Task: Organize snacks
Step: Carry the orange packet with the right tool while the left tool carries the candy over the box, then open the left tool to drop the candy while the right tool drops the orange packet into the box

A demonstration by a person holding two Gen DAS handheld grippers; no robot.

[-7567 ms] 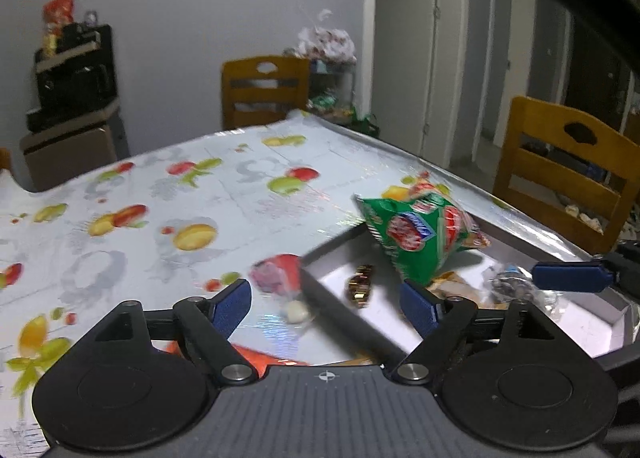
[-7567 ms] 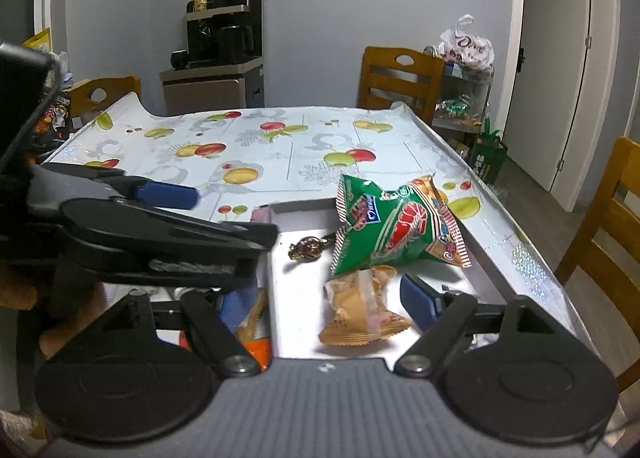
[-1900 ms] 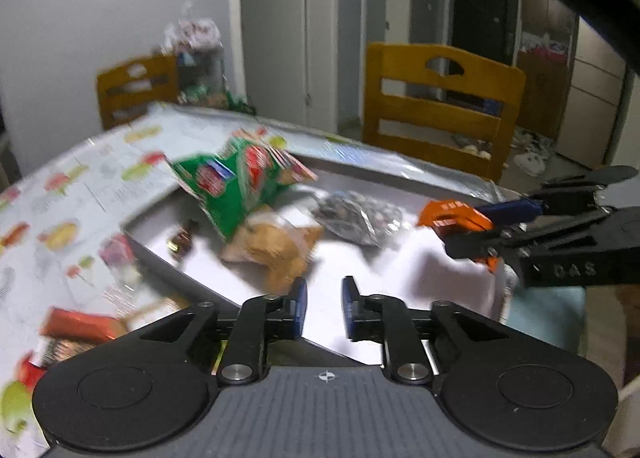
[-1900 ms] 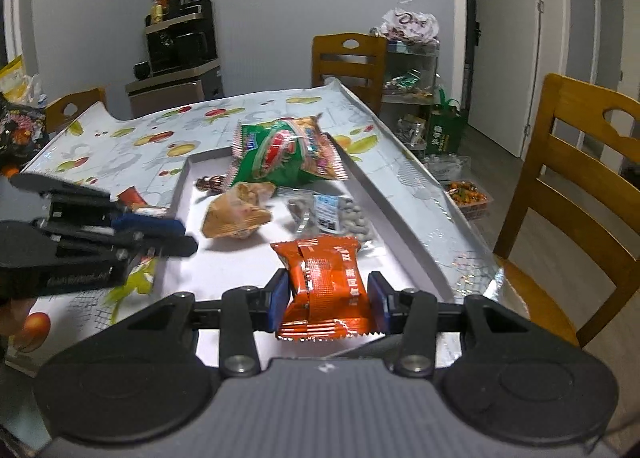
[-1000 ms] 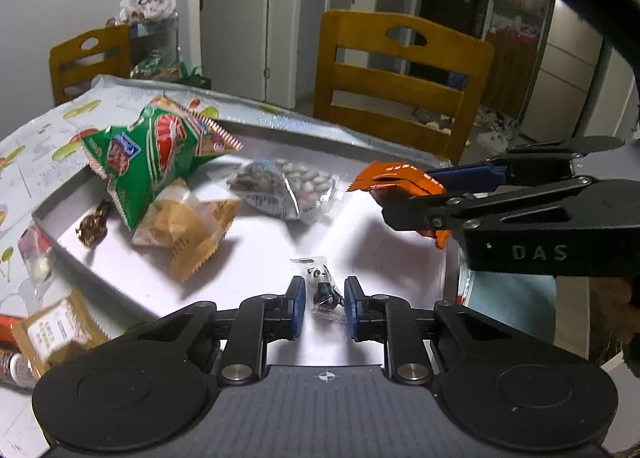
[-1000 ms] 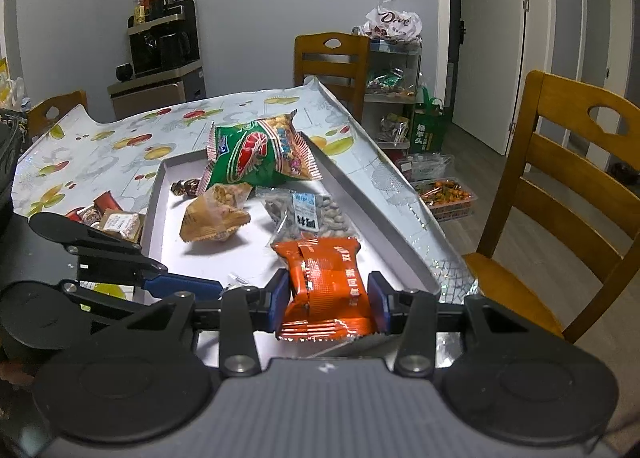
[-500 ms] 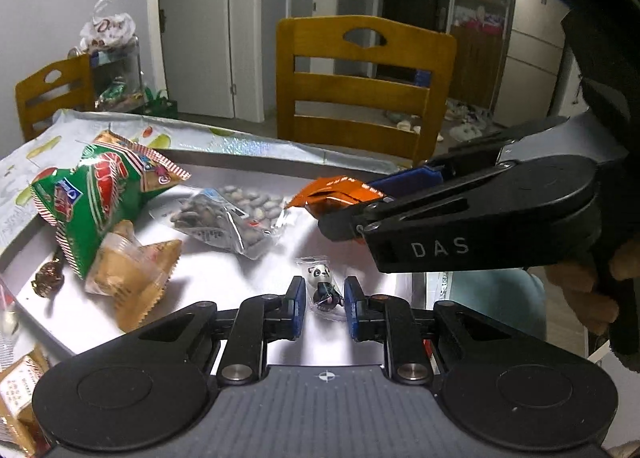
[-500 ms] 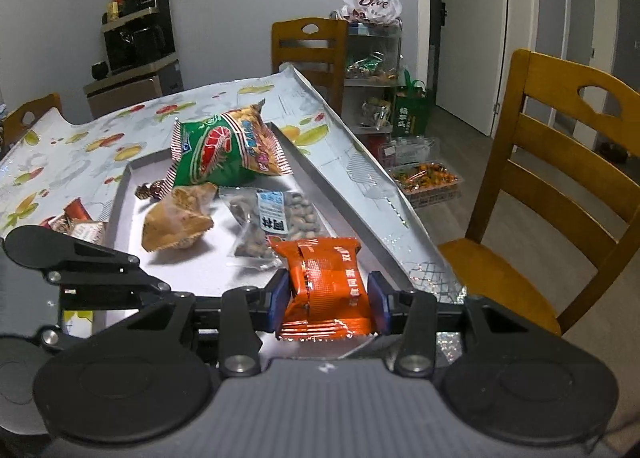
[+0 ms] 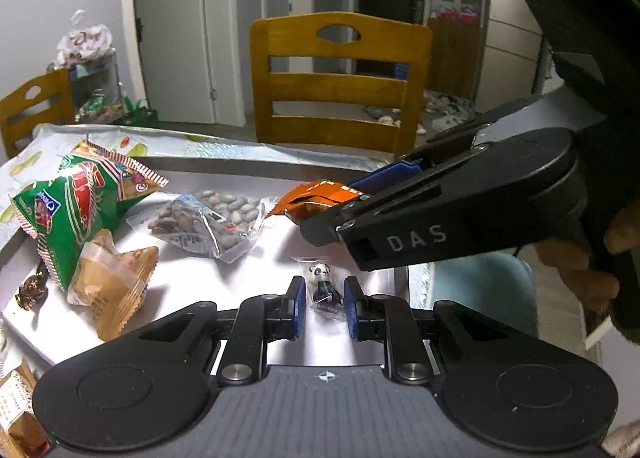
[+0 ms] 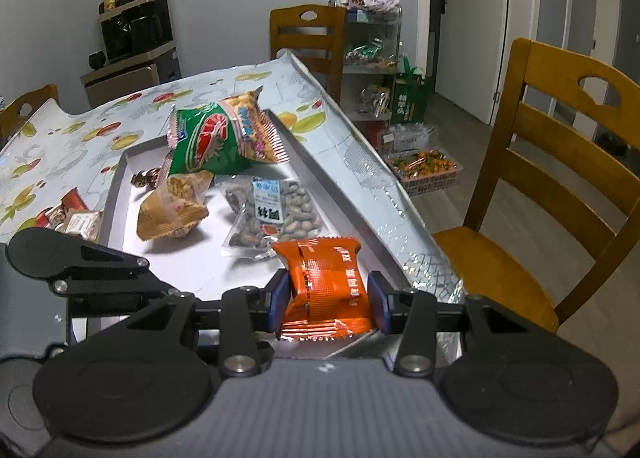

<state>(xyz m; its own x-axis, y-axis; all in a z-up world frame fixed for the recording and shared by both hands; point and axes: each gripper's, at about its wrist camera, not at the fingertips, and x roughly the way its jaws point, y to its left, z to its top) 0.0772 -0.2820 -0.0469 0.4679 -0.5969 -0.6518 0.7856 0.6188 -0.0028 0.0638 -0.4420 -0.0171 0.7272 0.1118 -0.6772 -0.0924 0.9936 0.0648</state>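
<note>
Snacks being sorted: small clear panda-print candy packet (image 9: 322, 287) sits low-centre, clenched in the left gripper (image 9: 325, 306); the right gripper (image 10: 328, 300) grasps a crinkled orange foil packet (image 10: 326, 286) above the grey tray (image 10: 116, 194).

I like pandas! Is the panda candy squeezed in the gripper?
Yes. The left gripper is shut on the panda candy, blue pads against its clear wrapper.

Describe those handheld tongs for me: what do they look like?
Both tongs, left and right, are matte black plastic with two round discs at the base, hinged link arms with silver pivot pins, and blue pads on the fingertips. The right one's side bears white "DAS" lettering.
</note>
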